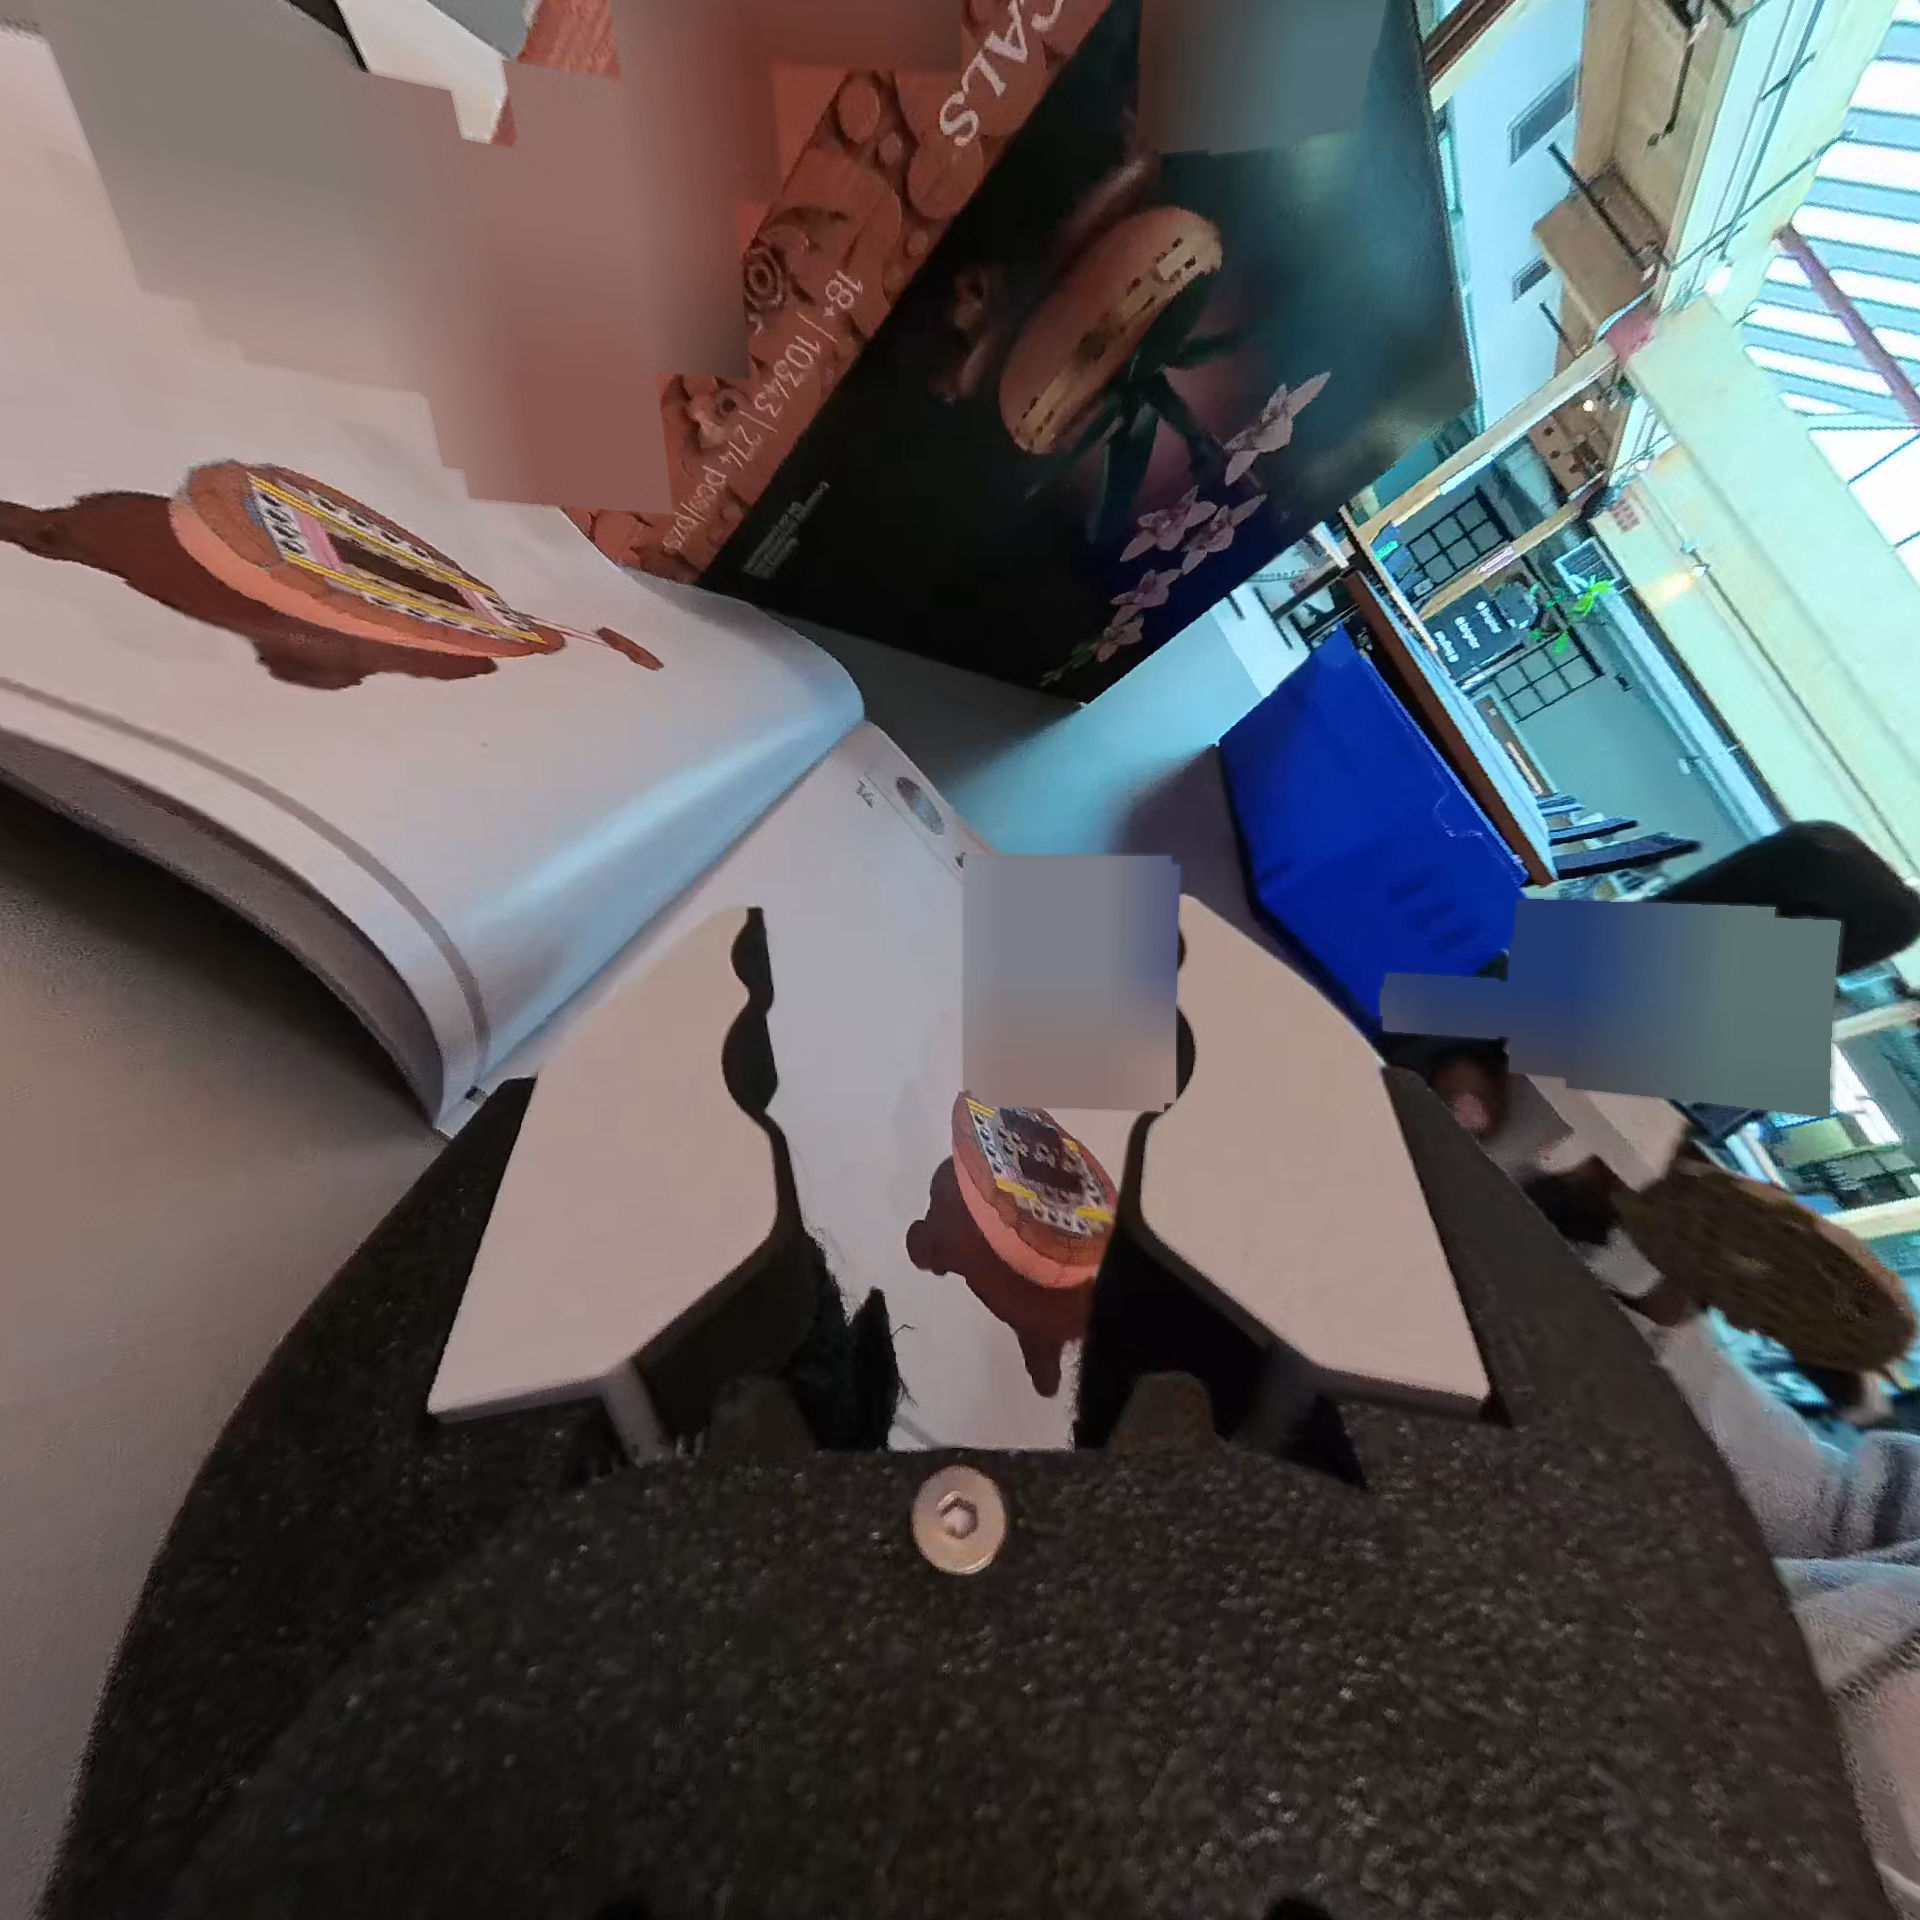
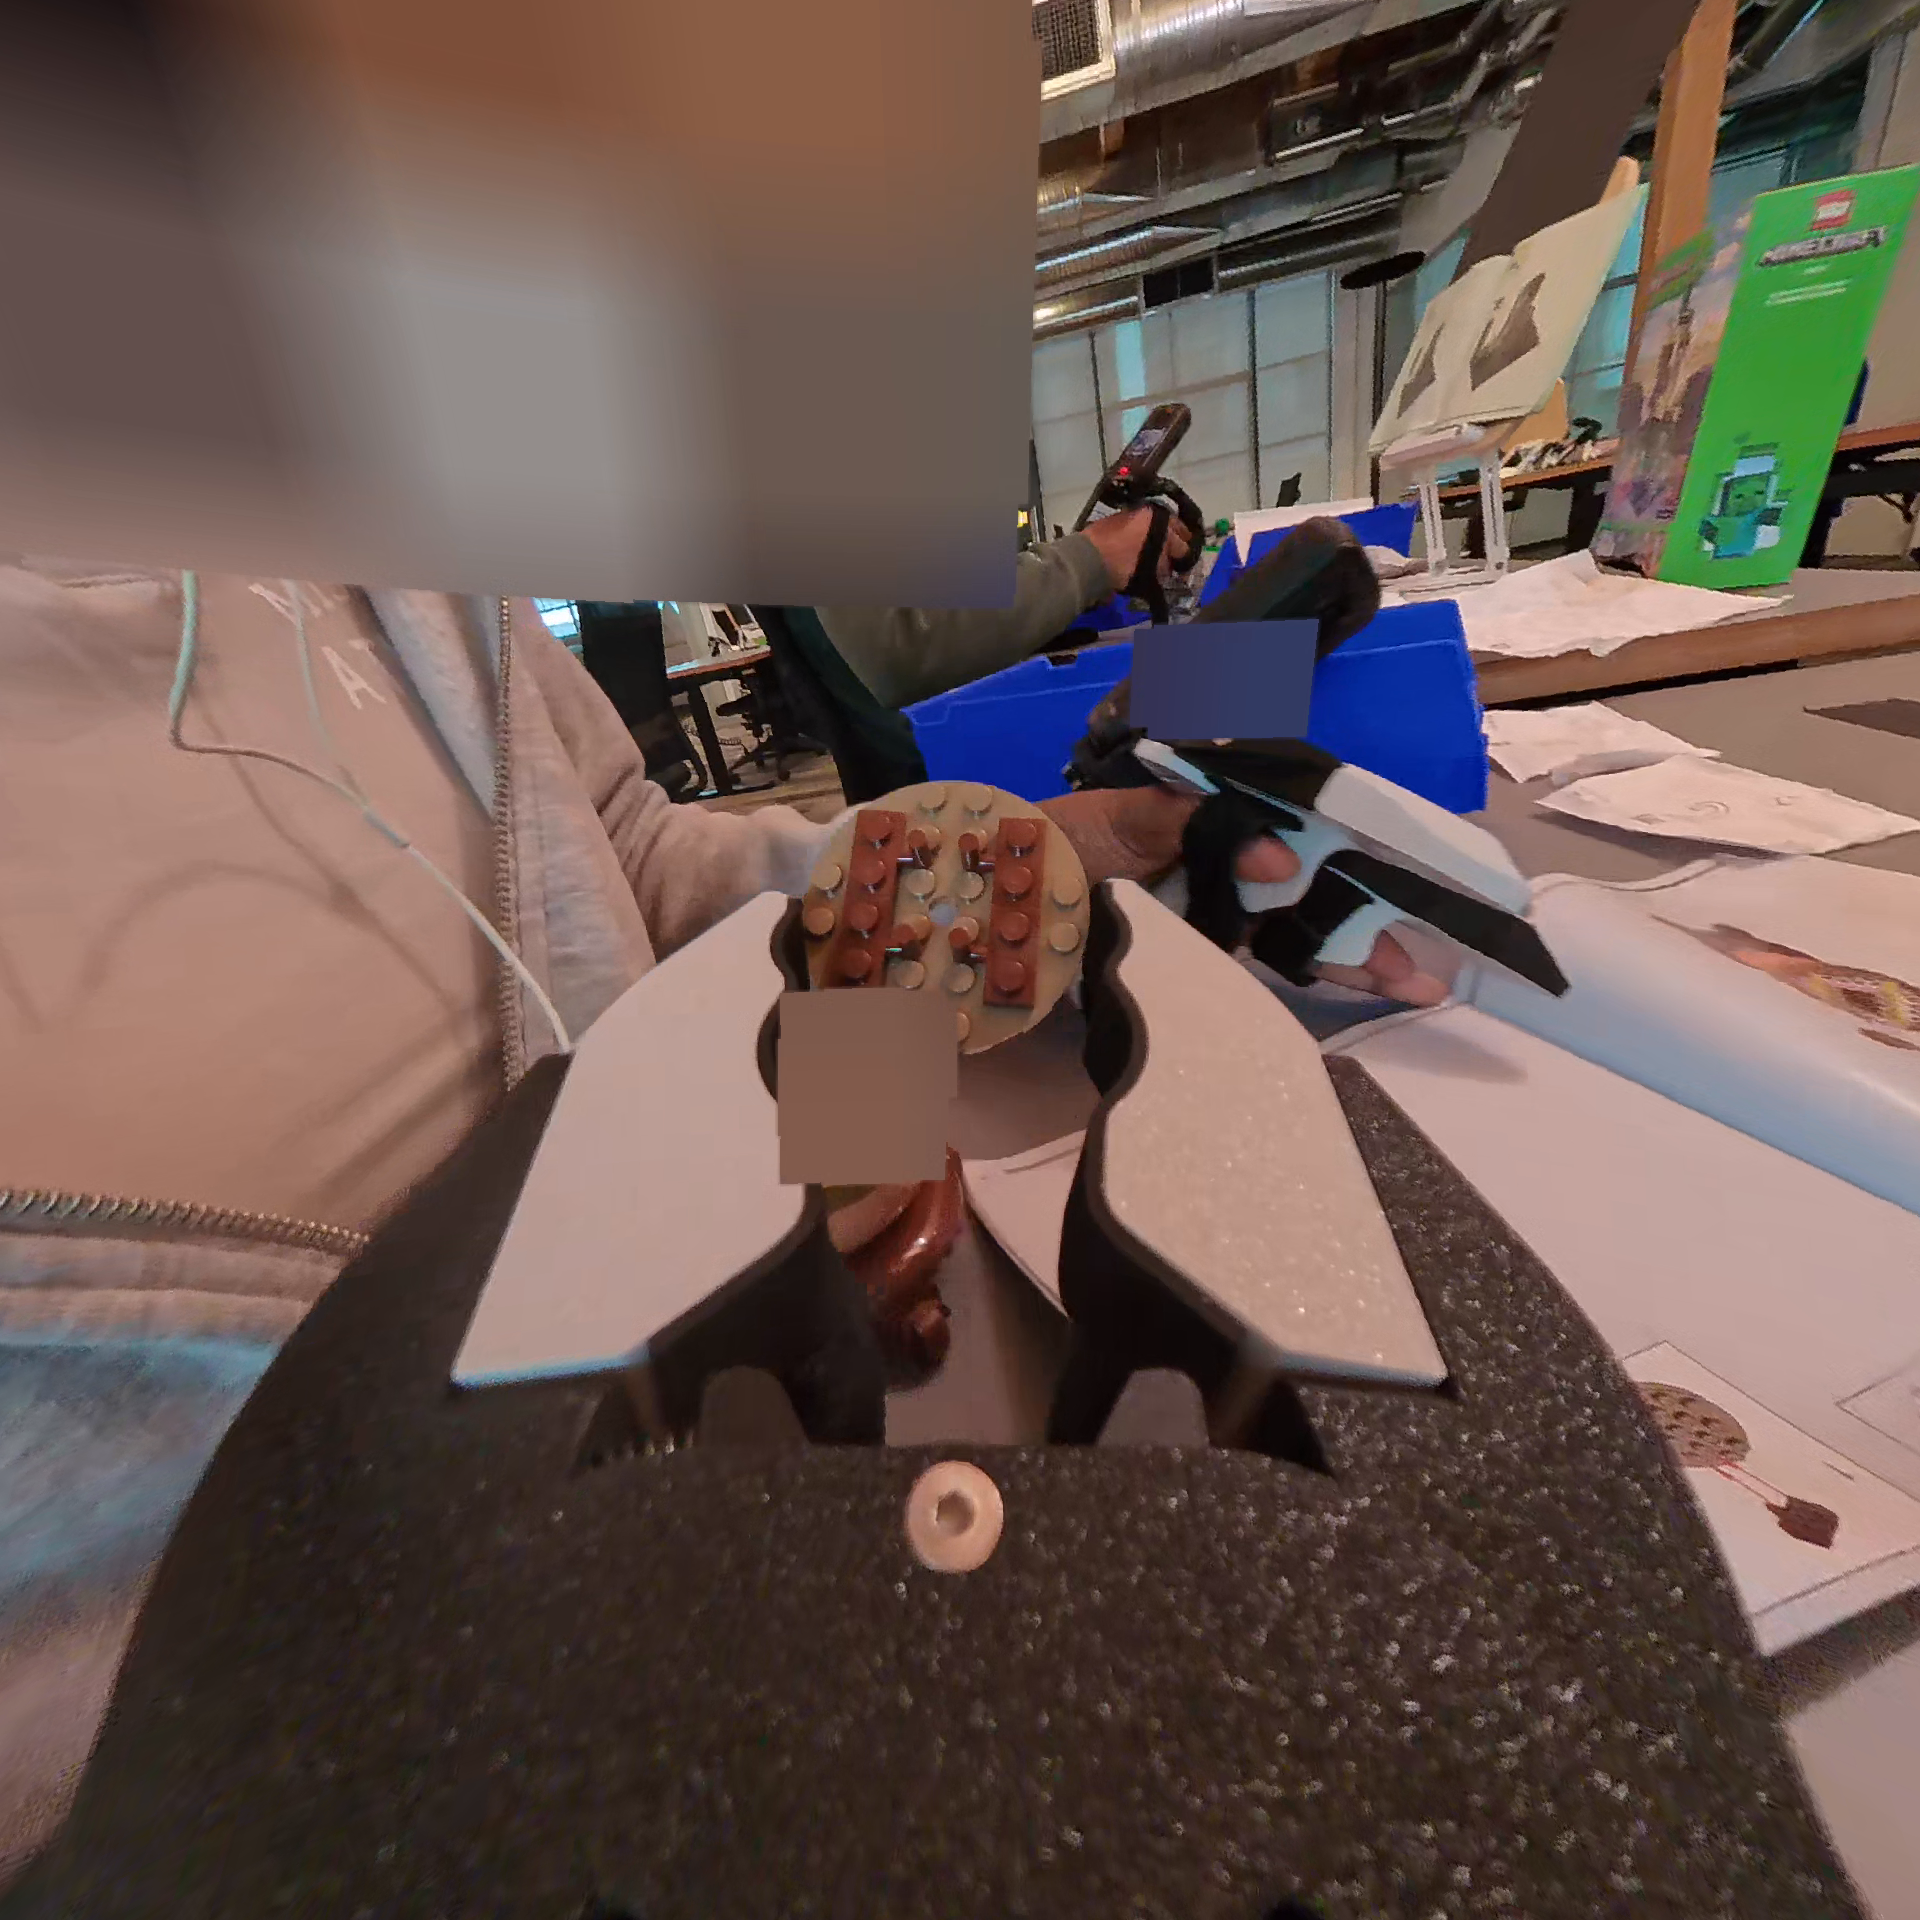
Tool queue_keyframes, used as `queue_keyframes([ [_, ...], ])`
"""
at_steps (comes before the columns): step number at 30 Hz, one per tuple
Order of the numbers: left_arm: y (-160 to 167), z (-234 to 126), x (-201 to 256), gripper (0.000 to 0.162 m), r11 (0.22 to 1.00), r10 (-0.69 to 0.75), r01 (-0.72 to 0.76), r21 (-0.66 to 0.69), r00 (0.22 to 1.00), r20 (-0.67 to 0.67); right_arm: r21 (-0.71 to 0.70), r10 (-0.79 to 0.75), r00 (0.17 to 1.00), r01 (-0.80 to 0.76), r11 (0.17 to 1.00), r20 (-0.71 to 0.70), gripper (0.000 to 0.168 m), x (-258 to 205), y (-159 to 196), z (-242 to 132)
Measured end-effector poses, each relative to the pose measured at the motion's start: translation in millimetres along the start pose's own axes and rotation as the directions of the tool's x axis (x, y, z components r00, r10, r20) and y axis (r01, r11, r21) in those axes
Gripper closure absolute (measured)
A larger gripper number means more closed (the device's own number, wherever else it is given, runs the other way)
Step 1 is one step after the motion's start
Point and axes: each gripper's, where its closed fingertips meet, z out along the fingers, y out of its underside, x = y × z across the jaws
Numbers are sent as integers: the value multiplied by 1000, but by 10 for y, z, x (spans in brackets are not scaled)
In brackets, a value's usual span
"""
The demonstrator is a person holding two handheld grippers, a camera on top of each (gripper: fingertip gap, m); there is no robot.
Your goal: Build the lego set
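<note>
My right gripper is shut on the lego model, a round tan plate with two brown plates on its studs and a dark brown base below it. It holds the model up above the open instruction booklet, in front of a person's grey hoodie. My left gripper is open and empty, low over the booklet page, with a printed picture of the model between its fingers. The left gripper also shows in the right wrist view, held by a gloved hand, its tips on the booklet.
The set's dark box stands behind the booklet. A blue bin sits on the table beyond the left gripper. Loose paper sheets lie to the right. A tall green box and another person's hand with a gripper are farther back.
</note>
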Motion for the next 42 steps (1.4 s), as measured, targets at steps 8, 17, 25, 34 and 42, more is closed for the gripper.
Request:
queue_keyframes([
  [8, -265, 28, -315, 93, 998, 63, -62, -24, 996, 61, 28, 60, 991, -63, 998, 119, 118, -79, -47, 210],
  [17, 449, -543, 221, 105, 1000, -22, 22, -11, 998, 61, 66, 191, 963, -207, 976, 188, 118, 143, -61, 213],
  [25, 436, -1122, -42, 107, 999, -7, -6, 46, 960, 280, 152, 231, 932, -280, 948, 278, 117, -44, -98, 481],
  [34, 426, -1144, -220, 105, 999, 38, -48, 24, 953, 301, 226, 271, 902, -357, 906, 336, 118, -21, -157, 611],
  [42, 225, -1262, -135, 103, 987, -4, -24, 158, 985, 174, 228, 206, 933, -278, 933, 295, 118, -29, -220, 633],
])
